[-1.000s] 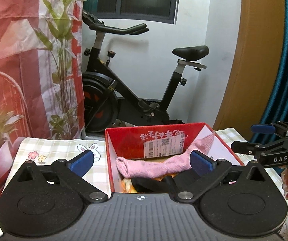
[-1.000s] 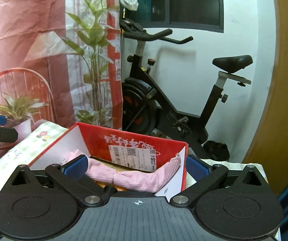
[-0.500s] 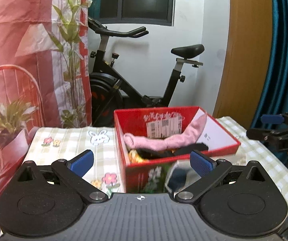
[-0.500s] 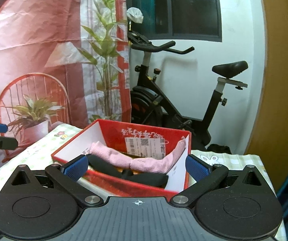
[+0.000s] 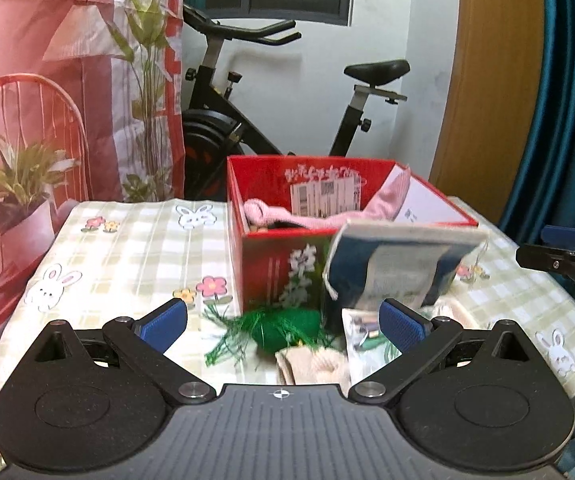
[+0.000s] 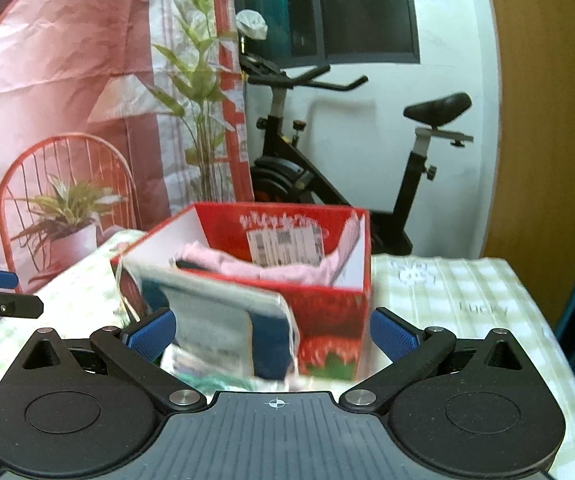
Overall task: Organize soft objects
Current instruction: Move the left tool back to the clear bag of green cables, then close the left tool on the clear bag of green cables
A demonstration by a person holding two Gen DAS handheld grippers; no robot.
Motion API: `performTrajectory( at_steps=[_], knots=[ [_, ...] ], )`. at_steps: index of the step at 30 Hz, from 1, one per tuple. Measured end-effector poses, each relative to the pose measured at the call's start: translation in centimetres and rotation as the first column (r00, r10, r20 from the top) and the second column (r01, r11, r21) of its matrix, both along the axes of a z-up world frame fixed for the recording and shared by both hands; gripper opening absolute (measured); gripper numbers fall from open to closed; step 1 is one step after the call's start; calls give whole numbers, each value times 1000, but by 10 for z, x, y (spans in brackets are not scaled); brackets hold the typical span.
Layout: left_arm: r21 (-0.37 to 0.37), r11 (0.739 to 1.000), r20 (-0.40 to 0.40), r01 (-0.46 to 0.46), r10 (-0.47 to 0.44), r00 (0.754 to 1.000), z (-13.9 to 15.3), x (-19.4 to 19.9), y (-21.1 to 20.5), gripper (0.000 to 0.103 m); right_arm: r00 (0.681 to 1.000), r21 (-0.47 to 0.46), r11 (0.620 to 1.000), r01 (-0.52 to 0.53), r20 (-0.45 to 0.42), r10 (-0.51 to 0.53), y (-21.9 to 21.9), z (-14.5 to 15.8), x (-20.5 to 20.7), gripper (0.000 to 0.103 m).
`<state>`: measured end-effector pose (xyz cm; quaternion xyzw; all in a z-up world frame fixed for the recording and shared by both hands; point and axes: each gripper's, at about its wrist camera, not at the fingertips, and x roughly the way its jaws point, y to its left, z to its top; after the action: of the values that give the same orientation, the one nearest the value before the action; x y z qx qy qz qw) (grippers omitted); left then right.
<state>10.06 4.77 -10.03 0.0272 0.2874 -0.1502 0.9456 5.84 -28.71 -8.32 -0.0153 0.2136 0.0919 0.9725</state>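
Observation:
A red cardboard box (image 5: 271, 276) stands on the checked tablecloth with a pink cloth (image 5: 319, 218) draped inside it. A folded blue and white cloth (image 5: 391, 272) leans against the box front. Below it lie a green fringed item (image 5: 287, 330) and a beige knit sock (image 5: 315, 364). My left gripper (image 5: 283, 324) is open above the green item and holds nothing. My right gripper (image 6: 271, 334) is also open and empty, with the blue and white cloth (image 6: 223, 328) and the box (image 6: 335, 320) just beyond its fingers. The pink cloth (image 6: 271, 268) shows there too.
A clear plastic bag (image 5: 363, 334) lies beside the sock. An exercise bike (image 5: 247, 120) stands behind the table, and a printed backdrop (image 5: 47, 60) hangs at the left. The right gripper (image 5: 543, 246) enters at the right edge, and the left gripper (image 6: 15, 292) at the left edge.
Both grippers have drawn back from over the box. The box now sits farther off, and the blue and white cloth, green item and sock in front of it have come into view.

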Motion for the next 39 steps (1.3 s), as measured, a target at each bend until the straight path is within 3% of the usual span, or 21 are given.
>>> performTrajectory(
  at_steps=[22,26,29,34,39],
  knots=[
    [-41,998,-178,-37,29,984,-68,1,3,102,989,2,1000,30,-147,-30,1,-76,-11,102],
    [-69,997,-208,-27,12,978,-76,6,3,94,985,-2,1000,21,-172,-21,2,-83,-7,101],
    [-90,996,-210,6,-25,977,-75,11,-2,80,983,4,1000,-5,-186,5,4,-85,-1,93],
    [-130,988,-201,87,-112,973,-69,23,-20,61,973,1,998,-65,-223,63,13,-89,13,70],
    [-151,978,-213,145,-175,961,-71,41,-46,59,963,24,996,-81,-255,85,15,-96,29,58]
  ],
)
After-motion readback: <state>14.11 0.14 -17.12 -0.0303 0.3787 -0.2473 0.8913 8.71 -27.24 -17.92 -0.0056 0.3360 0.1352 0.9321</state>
